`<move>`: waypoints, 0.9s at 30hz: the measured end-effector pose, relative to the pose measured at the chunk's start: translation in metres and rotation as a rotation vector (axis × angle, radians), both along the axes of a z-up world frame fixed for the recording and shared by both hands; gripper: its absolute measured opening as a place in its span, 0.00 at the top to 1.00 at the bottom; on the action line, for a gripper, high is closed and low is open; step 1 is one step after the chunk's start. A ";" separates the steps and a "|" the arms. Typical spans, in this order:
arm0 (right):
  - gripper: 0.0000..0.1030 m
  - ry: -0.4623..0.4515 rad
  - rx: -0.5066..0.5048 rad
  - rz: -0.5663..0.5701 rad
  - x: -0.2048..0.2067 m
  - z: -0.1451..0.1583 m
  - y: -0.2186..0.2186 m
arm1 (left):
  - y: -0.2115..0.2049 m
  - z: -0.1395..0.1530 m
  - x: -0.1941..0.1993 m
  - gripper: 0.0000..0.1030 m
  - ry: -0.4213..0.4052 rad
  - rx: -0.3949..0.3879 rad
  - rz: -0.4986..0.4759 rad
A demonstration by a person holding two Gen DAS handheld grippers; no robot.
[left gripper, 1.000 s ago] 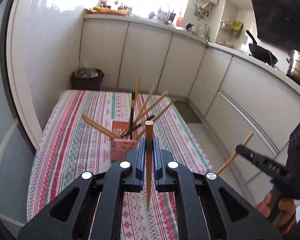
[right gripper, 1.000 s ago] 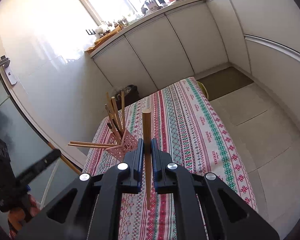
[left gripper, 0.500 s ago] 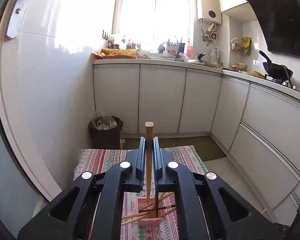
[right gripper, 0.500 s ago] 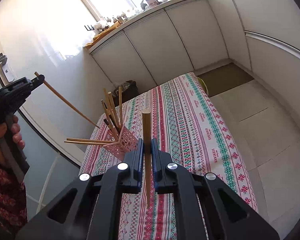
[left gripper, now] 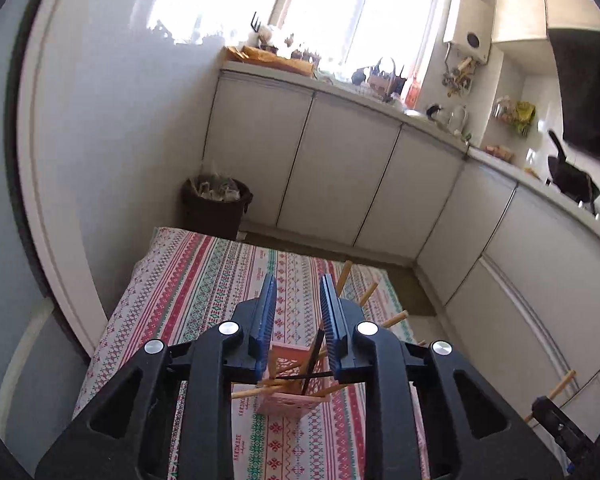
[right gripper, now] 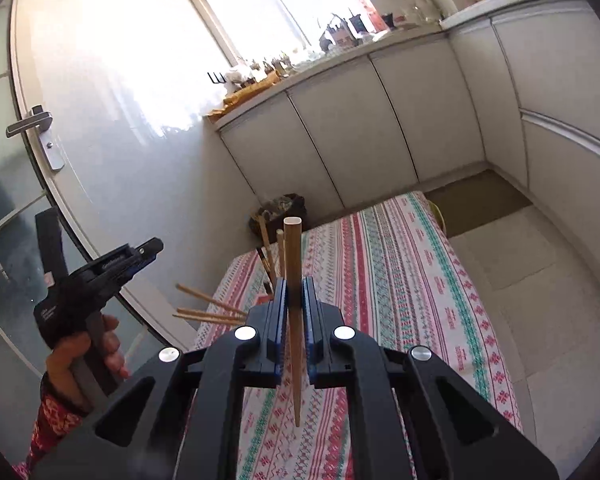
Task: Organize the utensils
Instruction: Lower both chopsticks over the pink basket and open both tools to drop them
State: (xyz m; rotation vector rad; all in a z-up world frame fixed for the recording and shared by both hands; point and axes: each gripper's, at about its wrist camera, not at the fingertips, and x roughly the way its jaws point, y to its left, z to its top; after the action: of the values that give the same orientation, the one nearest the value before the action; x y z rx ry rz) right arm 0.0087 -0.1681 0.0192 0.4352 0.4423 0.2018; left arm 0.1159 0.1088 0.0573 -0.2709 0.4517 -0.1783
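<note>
Left wrist view: our left tongs (left gripper: 298, 312) have just been opening – nothing between them – above the pink holder (left gripper: 290, 392) of chopsticks (left gripper: 394, 317) on the striped bench (left gripper: 196, 280), cabinets (left gripper: 336, 184) behind.

Right wrist view: our right tongs (right gripper: 294, 300) clamp an upright chopstick (right gripper: 294, 320); the left hand (right gripper: 86, 354) is raised beside the door (right gripper: 100, 128).

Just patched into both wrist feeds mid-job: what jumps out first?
The right gripper is clamped on one upright wooden chopstick over the striped tablecloth. The left gripper has just been opening, and its jaws are empty. Below it, a pink holder on the cloth bristles with chopsticks pointing every way.
</note>
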 end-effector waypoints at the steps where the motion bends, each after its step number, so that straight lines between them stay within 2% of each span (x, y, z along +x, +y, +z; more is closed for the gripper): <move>1: 0.92 -0.024 -0.007 0.006 0.005 0.012 0.006 | 0.006 0.008 -0.010 0.77 -0.025 -0.018 0.020; 5: 0.92 -0.163 -0.032 -0.005 0.027 0.061 0.036 | 0.026 0.027 -0.038 0.70 -0.094 -0.080 0.061; 6: 0.92 -0.193 -0.051 -0.011 0.034 0.070 0.045 | 0.030 0.029 -0.040 0.65 -0.098 -0.081 0.066; 9: 0.92 -0.257 -0.120 -0.040 0.057 0.080 0.072 | 0.043 0.029 -0.037 0.64 -0.083 -0.102 0.080; 11: 0.92 -0.275 -0.145 -0.040 0.074 0.075 0.087 | 0.050 0.025 -0.032 0.65 -0.065 -0.110 0.094; 15: 0.92 -0.262 -0.193 -0.046 0.106 0.045 0.109 | 0.059 0.016 -0.028 0.64 -0.041 -0.091 0.112; 20: 0.92 -0.282 -0.247 -0.076 0.117 0.006 0.123 | 0.066 0.007 -0.024 0.64 -0.019 -0.080 0.128; 22: 0.89 -0.265 -0.246 -0.080 0.117 -0.004 0.126 | 0.068 0.004 -0.023 0.64 -0.009 -0.075 0.132; 27: 0.88 -0.253 -0.228 -0.083 0.111 0.000 0.127 | 0.071 0.002 -0.025 0.64 -0.005 -0.073 0.141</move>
State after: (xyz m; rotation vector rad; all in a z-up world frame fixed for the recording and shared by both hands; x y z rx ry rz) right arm 0.1197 -0.0411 0.0190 0.2004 0.1952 0.1222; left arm 0.0906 0.1794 0.0595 -0.3726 0.4203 -0.0581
